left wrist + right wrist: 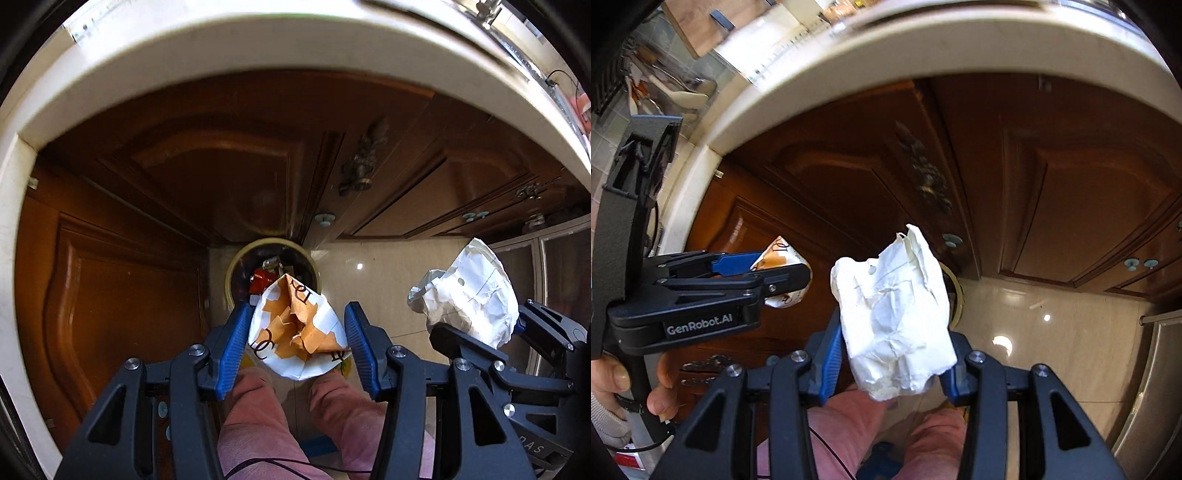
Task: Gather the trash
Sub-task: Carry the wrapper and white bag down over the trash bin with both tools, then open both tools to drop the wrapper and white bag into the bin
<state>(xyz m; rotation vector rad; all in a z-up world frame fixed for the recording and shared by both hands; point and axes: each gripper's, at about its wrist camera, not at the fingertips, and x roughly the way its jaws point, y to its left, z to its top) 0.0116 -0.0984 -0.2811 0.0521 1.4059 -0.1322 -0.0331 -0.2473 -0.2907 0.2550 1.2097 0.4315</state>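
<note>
My left gripper (299,332) is shut on a crumpled orange-and-white paper wrapper (295,332) and holds it in the air over a round yellow-rimmed trash bin (236,266) on the floor. The bin holds red and other rubbish. My right gripper (892,343) is shut on a crumpled white paper bag (894,317) and holds it up to the right of the left gripper. The right gripper and its bag also show in the left wrist view (469,295). The left gripper and its wrapper show in the right wrist view (783,269).
Dark wooden cabinet doors (207,177) with metal handles stand behind the bin, under a cream countertop edge (221,48). The floor is glossy beige tile (1052,325). The person's pink-trousered legs (258,424) are below the grippers. A steel appliance (1152,387) is at right.
</note>
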